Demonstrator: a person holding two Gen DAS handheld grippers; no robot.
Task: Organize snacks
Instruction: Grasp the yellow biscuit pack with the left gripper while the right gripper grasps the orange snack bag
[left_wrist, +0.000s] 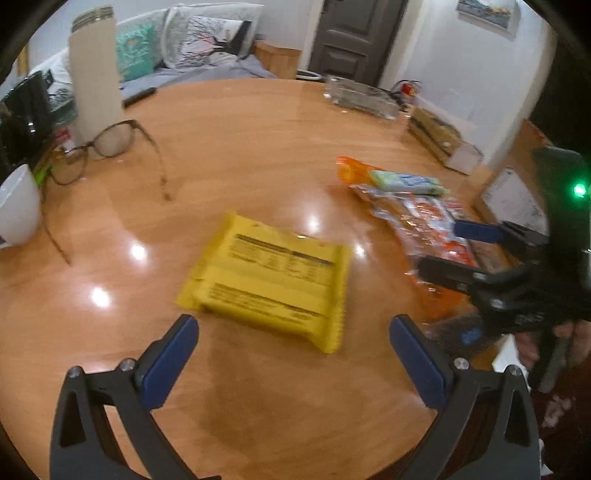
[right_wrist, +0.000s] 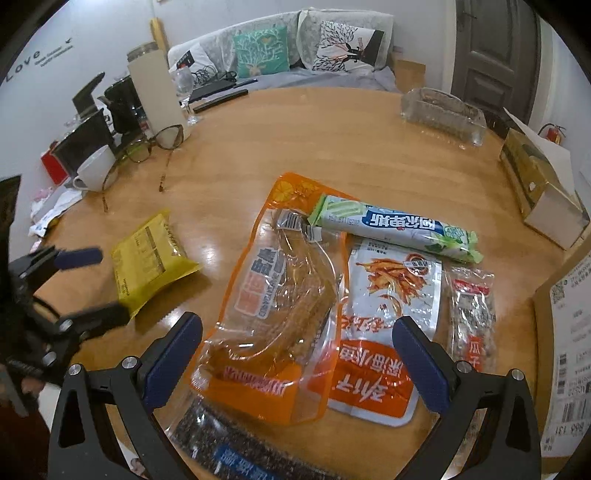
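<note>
Left wrist view: we see the wooden table with a pair of glasses in front of a tall pale tumbler, a white cup at the left edge and a clear glass tray at the far side. The left gripper is spread wide and empty, and the yellow packet lies flat on the table just ahead of its fingertips, its print too blurred to read. The right gripper reaches in over the snack pile at the right. Right wrist view: our right gripper is also released, holding nothing, hovering above the orange pouch and the white-and-orange packet, both printed in Chinese characters. A green-and-blue stick pack lies across their far ends, a small sunflower-seed packet lies to the right, and a dark seed bag sits nearest us. A cardboard box with a barcode label stands at the right, and "Love" is written on the wall.
</note>
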